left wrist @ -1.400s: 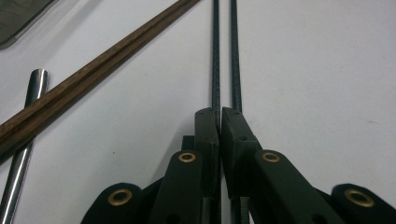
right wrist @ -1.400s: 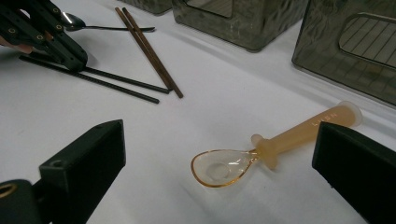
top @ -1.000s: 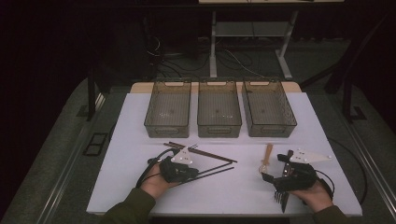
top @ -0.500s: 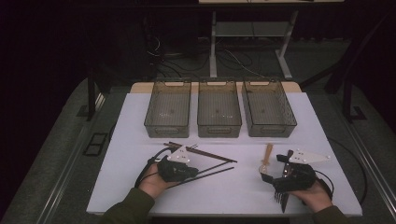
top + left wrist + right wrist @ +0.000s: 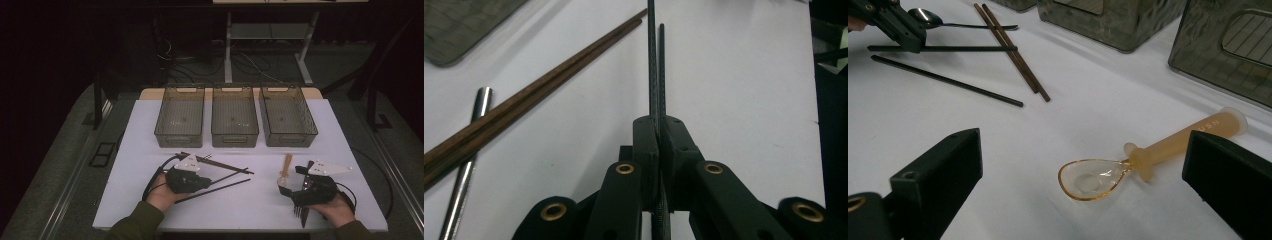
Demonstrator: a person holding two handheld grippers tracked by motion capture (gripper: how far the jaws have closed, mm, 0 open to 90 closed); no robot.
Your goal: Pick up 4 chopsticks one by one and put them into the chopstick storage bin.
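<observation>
My left gripper (image 5: 207, 182) (image 5: 658, 125) is shut on a thin black chopstick (image 5: 652, 60), which runs straight out between its jaws just above the white table. A second black chopstick (image 5: 948, 80) lies on the table close beside it. Farther off in the right gripper view, the left gripper (image 5: 913, 45) holds its chopstick (image 5: 968, 48) level. My right gripper (image 5: 292, 181) (image 5: 1083, 150) stands open and low over the table. The bowl of an amber plastic spoon (image 5: 1168, 145) (image 5: 286, 167) lies between its jaws, untouched.
A pair of brown wooden chopsticks (image 5: 549, 85) (image 5: 1013, 50) and a metal spoon (image 5: 928, 17) lie near the left gripper. Three empty dark bins (image 5: 180, 117) (image 5: 234, 117) (image 5: 287, 117) stand in a row at the back of the white table (image 5: 350, 150).
The left gripper has shifted very slightly with the black chopstick still in it. The right gripper and the amber spoon have stayed in place.
</observation>
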